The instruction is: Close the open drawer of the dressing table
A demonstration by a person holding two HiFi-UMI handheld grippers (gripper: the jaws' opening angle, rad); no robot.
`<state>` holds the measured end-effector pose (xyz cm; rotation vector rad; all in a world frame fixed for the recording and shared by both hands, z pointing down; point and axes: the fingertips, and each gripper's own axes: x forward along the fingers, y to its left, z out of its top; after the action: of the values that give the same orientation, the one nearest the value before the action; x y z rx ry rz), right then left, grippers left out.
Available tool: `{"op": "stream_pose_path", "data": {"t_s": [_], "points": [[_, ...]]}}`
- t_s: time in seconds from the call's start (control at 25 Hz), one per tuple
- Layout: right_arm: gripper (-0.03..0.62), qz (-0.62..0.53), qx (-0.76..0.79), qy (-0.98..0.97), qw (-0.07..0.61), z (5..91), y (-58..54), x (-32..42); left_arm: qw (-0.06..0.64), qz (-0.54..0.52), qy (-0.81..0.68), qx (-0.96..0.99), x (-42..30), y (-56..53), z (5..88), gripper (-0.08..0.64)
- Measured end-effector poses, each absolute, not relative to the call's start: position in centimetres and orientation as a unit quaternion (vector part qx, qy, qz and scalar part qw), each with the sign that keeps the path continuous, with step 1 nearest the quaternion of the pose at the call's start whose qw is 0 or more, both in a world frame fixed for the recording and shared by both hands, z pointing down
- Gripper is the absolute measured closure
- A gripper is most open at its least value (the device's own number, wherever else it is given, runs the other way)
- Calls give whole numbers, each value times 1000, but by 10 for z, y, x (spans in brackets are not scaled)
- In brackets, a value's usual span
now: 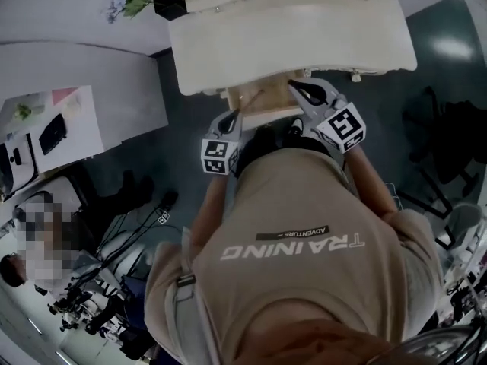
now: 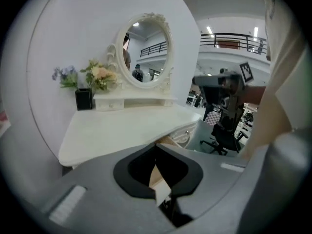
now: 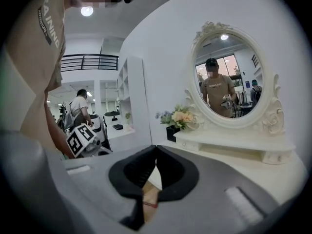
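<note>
A white wall (image 2: 58,28) and a dark floor (image 1: 449,59) surround a white dressing table (image 1: 289,36), which stands against that wall. At the back of its tabletop (image 2: 122,130) an oval mirror (image 2: 146,50) in a carved white frame rises above a low shelf. At the left back corner of the dressing table sits a bunch of flowers (image 2: 100,77) in a black vase (image 2: 84,99).

The drawer (image 1: 259,101) is pulled out from under the front edge of the dressing table, with its pale wooden inside showing.

The left hand-held gripper (image 1: 237,115) points at the drawer's front left corner. Its own view shows its dark jaws pressed together at the tips with nothing pinched between them. The right hand-held gripper (image 1: 293,86) reaches toward the drawer's right side, just under the front edge of the dressing table. Its jaws also meet at the tips and hold nothing. Whether either gripper touches the drawer cannot be made out.

The person's tan shirt (image 1: 304,249) fills the near side, in front of the dressing table.
</note>
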<state>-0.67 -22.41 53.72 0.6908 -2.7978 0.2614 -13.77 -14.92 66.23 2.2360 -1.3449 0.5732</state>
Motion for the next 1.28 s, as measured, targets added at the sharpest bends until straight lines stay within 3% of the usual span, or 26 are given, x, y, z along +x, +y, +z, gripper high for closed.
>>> {"op": "stream_pose_path", "data": {"t_s": [0.48, 0.76, 1.0, 1.28], "points": [[588, 76, 220, -957, 174, 561, -259, -91, 380, 257, -321, 828, -131, -78, 805, 563], [588, 81, 179, -963, 184, 588, -265, -95, 508, 275, -317, 752, -126, -55, 869, 563], [588, 110, 202, -962, 149, 581, -279, -78, 564, 258, -321, 716, -128, -62, 876, 563], [588, 112, 225, -958, 142, 573, -282, -51, 569, 263, -323, 709, -125, -78, 872, 563]]}}
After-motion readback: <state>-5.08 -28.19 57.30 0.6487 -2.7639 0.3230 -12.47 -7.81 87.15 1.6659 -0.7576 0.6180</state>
